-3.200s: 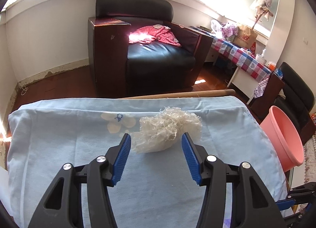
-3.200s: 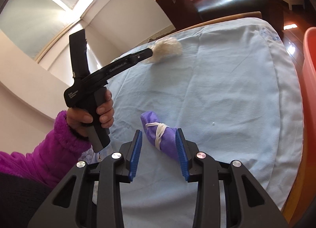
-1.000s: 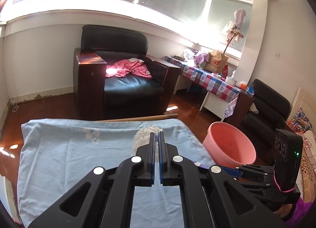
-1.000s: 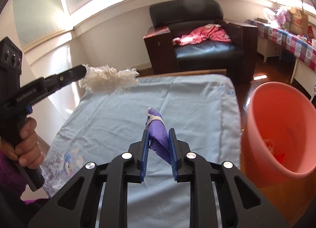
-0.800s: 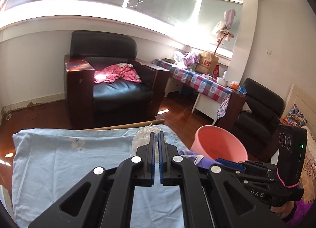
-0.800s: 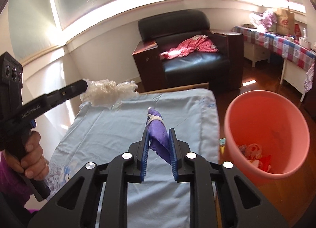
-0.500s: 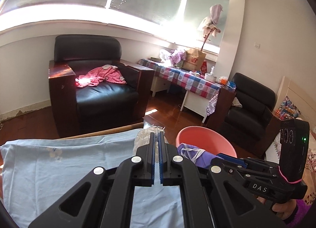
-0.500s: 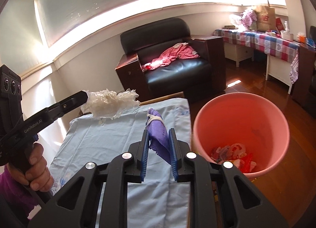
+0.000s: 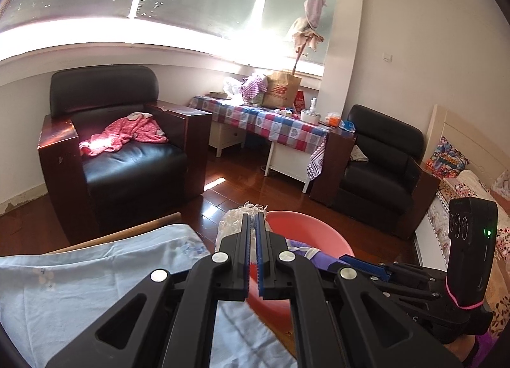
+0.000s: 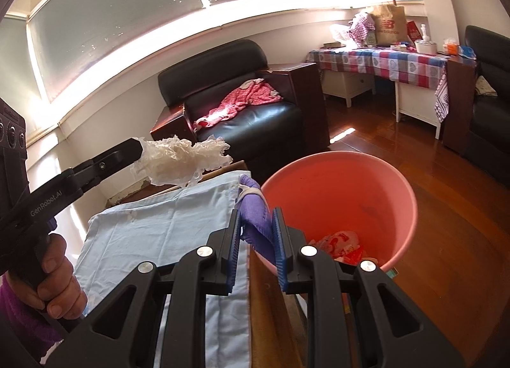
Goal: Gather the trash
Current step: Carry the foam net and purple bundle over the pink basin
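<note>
Home living room: armchair (image 9: 118,148), checkered-cloth table (image 9: 274,125)

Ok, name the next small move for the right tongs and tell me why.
Probably carry the right tongs a little further right over the pink bucket, then open. They are shut on the purple bundle, which hangs at the bucket's near rim, beside the blue cloth, not clearly over the opening.

bucket (image 10: 395,195): salmon pink | wad (image 10: 181,162): translucent white | bundle (image 10: 255,208): purple, white band | bench cloth (image 10: 159,231): pale blue | armchair (image 10: 242,113): black | side-table cloth (image 10: 379,63): red-blue-white checks, hearts | tongs pads (image 10: 280,259): blue
</note>
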Tool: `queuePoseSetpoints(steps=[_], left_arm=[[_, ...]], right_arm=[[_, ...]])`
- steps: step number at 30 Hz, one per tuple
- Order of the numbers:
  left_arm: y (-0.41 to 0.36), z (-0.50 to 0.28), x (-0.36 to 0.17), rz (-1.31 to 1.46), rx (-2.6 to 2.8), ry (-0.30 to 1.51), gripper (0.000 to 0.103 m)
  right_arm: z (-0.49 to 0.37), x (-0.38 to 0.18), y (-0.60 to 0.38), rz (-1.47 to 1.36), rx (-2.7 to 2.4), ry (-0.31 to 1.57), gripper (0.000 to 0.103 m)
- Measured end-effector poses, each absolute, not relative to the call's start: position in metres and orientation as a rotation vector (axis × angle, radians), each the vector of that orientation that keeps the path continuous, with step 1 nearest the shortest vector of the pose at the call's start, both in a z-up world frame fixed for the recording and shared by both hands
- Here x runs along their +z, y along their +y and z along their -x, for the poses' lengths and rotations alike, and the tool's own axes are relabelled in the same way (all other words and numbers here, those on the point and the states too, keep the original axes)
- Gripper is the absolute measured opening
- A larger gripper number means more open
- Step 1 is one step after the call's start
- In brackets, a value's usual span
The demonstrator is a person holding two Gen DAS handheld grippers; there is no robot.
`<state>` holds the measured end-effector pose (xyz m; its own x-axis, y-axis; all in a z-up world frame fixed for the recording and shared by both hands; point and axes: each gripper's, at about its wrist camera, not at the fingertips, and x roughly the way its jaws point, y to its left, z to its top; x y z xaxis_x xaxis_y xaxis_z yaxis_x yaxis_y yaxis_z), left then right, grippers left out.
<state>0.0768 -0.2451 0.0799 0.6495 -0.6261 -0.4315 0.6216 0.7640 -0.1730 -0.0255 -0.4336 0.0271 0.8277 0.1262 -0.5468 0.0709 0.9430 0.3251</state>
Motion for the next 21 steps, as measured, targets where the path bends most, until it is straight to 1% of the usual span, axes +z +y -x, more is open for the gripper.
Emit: queuePoseSetpoints(steps=[11,21], left_arm=[[-0.292,-0.084,0.071,-0.021,-0.758,0.512,0.002],[-0.311,-0.092,0.058,-0.035,-0.768,0.538,0.002]], right_arm=[[0.031,0.018,-0.454,-0.374,-0.031,0.6,0.02],[0.032,0.017,-0.457,-0.393,-0.08,0.597,0.02]])
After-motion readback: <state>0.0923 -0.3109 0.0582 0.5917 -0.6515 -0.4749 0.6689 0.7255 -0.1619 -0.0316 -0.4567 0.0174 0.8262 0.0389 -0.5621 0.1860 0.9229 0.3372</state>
